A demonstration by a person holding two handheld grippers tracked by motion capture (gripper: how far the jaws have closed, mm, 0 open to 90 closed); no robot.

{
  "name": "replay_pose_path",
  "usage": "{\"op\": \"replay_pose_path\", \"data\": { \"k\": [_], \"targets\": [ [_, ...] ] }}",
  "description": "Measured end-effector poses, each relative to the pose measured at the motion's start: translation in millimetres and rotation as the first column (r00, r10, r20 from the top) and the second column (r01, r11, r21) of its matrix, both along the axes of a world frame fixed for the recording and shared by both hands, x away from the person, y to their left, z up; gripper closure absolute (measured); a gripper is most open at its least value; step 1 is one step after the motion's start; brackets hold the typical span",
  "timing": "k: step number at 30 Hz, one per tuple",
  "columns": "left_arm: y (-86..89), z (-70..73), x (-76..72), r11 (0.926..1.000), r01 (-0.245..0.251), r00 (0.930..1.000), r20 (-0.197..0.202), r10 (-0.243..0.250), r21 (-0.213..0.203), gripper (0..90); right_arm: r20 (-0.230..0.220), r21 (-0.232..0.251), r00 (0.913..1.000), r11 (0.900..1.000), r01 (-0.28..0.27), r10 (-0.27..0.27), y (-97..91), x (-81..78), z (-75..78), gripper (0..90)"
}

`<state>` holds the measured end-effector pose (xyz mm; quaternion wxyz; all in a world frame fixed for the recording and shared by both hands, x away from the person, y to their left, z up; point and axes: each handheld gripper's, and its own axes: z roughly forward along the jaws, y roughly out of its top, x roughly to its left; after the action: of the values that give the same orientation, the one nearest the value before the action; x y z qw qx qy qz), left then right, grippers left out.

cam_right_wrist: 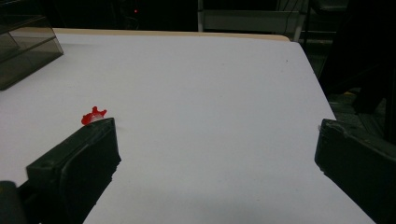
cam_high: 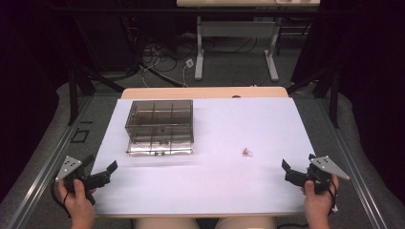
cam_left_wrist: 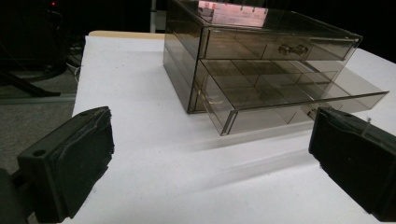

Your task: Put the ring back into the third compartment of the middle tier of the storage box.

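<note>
Smoked clear plastic makes up the drawer box (cam_high: 160, 126), which stands at about eleven o'clock on the white table (cam_high: 215, 186), its lower drawer (cam_left_wrist: 299, 100) pulled out and its divided cells empty, as the left gripper view shows. A small red piece (cam_high: 247, 151) lies alone on the sheet, toward two o'clock from the table's middle and well apart from the box. Both tools rest at the near corners: the left gripper (cam_high: 107, 172) at seven o'clock and the right gripper (cam_high: 288, 171) at five o'clock, each with jaws spread wide and nothing between them. The likely step is picking up the red piece with the right gripper, which is nearer. Doing it well probably means approaching low toward eleven o'clock, straddling the piece squarely and closing gently, since so small a thing could skid or flick away on the smooth sheet.
</note>
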<state>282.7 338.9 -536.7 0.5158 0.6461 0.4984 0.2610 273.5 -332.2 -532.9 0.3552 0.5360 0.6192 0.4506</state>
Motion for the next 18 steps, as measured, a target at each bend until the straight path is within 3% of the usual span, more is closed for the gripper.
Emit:
{"op": "replay_pose_path", "data": {
  "k": [8,11,14,18],
  "targets": [
    [1.3,-1.1,0.4,1.0000,-0.004,1.0000,-0.007,0.004,0.006,0.4,-0.023,0.029,0.9991,0.9990,-0.035,0.035,3.9,2.9,-0.9,0.0],
    [1.7,-1.3,0.3,1.0000,-0.008,0.9999,-0.009,0.009,0.004,0.4,-0.009,0.026,0.9992,0.9989,-0.039,0.039,6.4,5.1,-1.6,0.0],
    [3.2,-2.2,1.2,0.9999,-0.012,0.9998,-0.015,0.012,0.006,0.4,-0.047,0.040,0.9988,0.9992,-0.010,0.011,10.7,8.9,-0.8,0.0],
    [5.5,-3.2,1.2,0.9998,-0.019,0.9996,-0.020,0.020,0.006,0.4,-0.049,0.046,0.9988,0.9989,0.000,0.002,17.9,14.4,4.2,0.0]
  ]
}}
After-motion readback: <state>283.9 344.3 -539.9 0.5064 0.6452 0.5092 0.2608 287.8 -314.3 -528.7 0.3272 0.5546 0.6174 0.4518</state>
